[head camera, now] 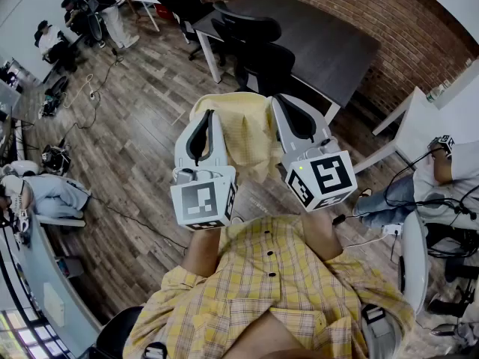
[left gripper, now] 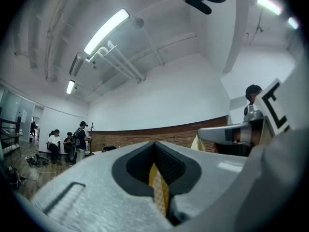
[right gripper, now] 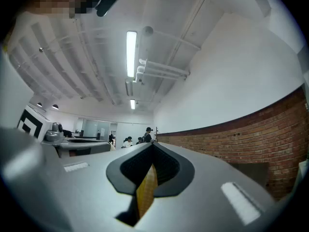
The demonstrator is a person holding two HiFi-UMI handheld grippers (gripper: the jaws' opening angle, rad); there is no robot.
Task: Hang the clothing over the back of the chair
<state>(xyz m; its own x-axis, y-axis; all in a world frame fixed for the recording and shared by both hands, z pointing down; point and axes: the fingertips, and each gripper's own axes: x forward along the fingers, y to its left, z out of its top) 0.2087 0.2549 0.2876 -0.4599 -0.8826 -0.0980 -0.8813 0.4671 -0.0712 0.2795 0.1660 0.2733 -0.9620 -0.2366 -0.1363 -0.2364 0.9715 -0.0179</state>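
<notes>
The room is wide and open, with a wood floor (head camera: 142,155) and a brick wall. A dark table (head camera: 329,40) stands ahead of the person, with black office chairs drawn up along its near side. The closest chair (head camera: 263,64) stands directly beyond the raised grippers and a little to the person's right. That puts it nearer the right gripper (head camera: 296,114) than the left gripper (head camera: 203,129).

The yellow garment (head camera: 243,137) is up in the air in front of the person's chest, well short of the chair and touching no furniture. It spans the gap between the two grippers. Its held edge runs left to right, so its long line lies across the person's front, and the rest drapes down between the grippers.

Each gripper is clamped tight on the cloth. In the left gripper view a thin yellow fold (left gripper: 159,190) is squeezed between the closed jaws, and the right gripper view shows the same (right gripper: 146,192). Both grippers point upward, toward the ceiling lights.

As I judge it, the next move is forward and slightly right, carrying the spread edge over the chair's top. I can't tell from here which way that chair's back faces.
</notes>
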